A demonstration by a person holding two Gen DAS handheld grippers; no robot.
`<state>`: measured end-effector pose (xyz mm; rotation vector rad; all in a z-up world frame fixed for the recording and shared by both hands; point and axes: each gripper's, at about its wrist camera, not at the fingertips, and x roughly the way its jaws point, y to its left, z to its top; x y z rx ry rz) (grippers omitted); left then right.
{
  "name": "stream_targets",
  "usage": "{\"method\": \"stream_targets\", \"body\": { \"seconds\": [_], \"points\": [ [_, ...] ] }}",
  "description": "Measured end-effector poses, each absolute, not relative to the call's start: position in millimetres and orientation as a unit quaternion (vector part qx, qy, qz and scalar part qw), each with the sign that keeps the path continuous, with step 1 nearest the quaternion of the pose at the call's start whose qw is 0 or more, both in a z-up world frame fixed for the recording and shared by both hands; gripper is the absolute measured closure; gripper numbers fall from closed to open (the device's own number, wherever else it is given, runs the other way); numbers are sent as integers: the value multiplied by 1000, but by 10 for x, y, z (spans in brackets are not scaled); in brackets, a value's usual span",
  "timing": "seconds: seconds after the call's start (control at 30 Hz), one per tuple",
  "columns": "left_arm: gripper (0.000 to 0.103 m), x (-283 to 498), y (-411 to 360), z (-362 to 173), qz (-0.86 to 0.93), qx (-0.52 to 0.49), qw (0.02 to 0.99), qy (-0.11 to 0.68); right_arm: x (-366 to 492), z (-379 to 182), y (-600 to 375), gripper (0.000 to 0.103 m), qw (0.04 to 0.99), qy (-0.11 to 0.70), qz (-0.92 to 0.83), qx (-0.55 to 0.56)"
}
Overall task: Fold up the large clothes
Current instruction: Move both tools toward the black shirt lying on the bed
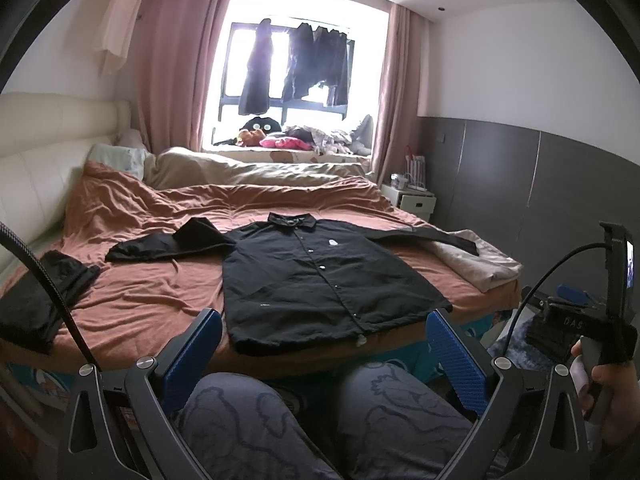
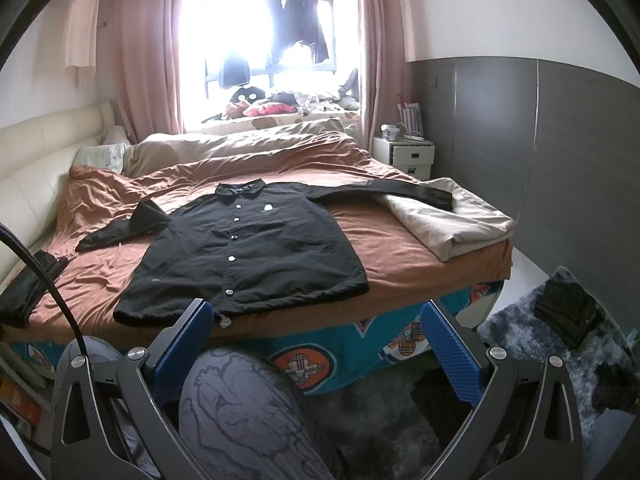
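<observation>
Black jacket [image 1: 316,276] flat mid-frame on bed [image 1: 152,300], unfolded. Left gripper [image 1: 324,360] and right gripper [image 2: 316,348] spread, empty. Next: reach sleeve.

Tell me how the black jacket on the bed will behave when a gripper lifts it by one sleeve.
The black jacket lies flat with soft creases, so it is probably floppy and would drape and trail. Its smooth-looking fabric may slip between the fingers. Spread wide, it likely needs both open grippers.

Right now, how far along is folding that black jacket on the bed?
Done: the black jacket lies spread flat, buttoned, on the bed. In hand: nothing; the left gripper and right gripper are open, short of it. Left: every fold, sleeves first.
</observation>
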<state>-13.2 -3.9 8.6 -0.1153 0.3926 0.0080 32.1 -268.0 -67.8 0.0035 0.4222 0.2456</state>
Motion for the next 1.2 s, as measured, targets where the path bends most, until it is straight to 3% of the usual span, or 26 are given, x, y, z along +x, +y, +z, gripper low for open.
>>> {"method": "stream_targets", "body": {
  "seconds": [1.2],
  "points": [
    [1, -227, 47, 93, 25, -72, 978, 193, 147, -569, -2706, 0, 973, 190, 128, -8]
  ]
}}
